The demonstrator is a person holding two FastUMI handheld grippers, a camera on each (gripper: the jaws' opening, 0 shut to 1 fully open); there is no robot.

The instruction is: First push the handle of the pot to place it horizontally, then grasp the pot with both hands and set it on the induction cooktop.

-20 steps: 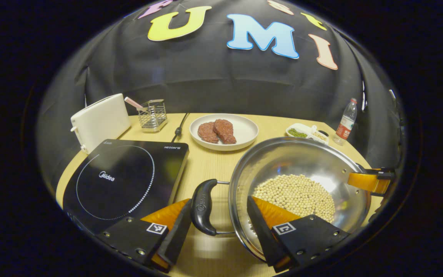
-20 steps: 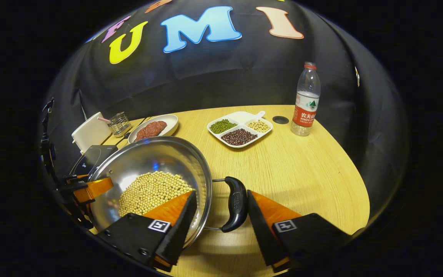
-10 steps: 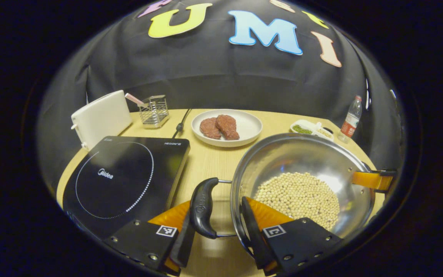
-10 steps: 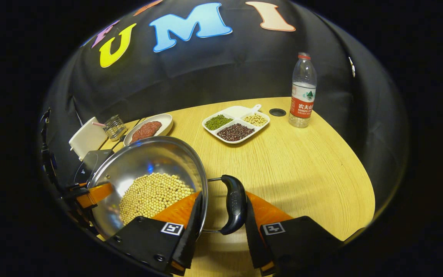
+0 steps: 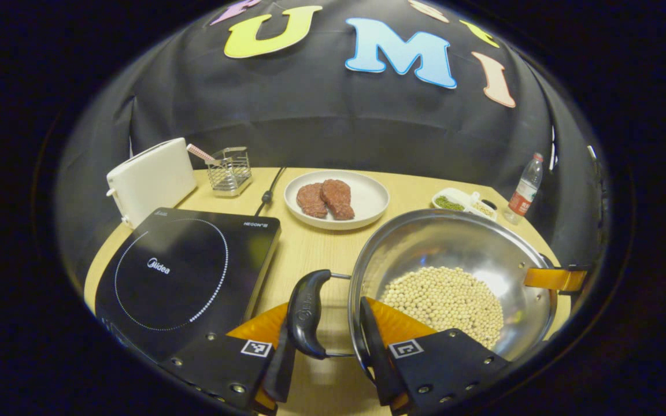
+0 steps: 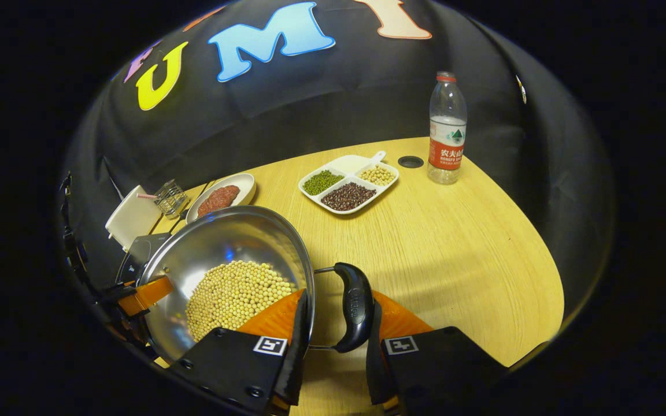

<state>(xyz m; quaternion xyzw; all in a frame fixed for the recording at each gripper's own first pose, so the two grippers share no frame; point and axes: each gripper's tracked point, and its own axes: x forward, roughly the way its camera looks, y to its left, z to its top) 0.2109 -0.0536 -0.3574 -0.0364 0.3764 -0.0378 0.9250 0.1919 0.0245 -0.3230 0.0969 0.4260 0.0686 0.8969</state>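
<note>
A steel pot (image 5: 448,240) with soybeans (image 5: 443,297) in it sits right of the black induction cooktop (image 5: 182,271). Its two black loop handles lie level. My left gripper (image 5: 326,318) is shut on the near handle (image 5: 309,315), one finger outside the loop and the other inside the pot wall. In the right gripper view, my right gripper (image 6: 340,300) clamps the opposite handle (image 6: 355,309) and the rim of the pot (image 6: 235,237) the same way. Each gripper's orange finger shows across the pot (image 5: 552,279) (image 6: 145,293). I cannot tell whether the pot rests on the table.
On the wooden table (image 6: 454,242) stand a plate of meat patties (image 5: 367,199), a white toaster (image 5: 151,182), a wire basket (image 5: 229,170), a divided dish of beans (image 6: 347,185) and a water bottle (image 6: 446,130). The cooktop's cord (image 5: 269,190) runs toward the back.
Both grippers went from wide open around the handles to shut, each pinching a handle against the pot wall. The views shifted slightly.
</note>
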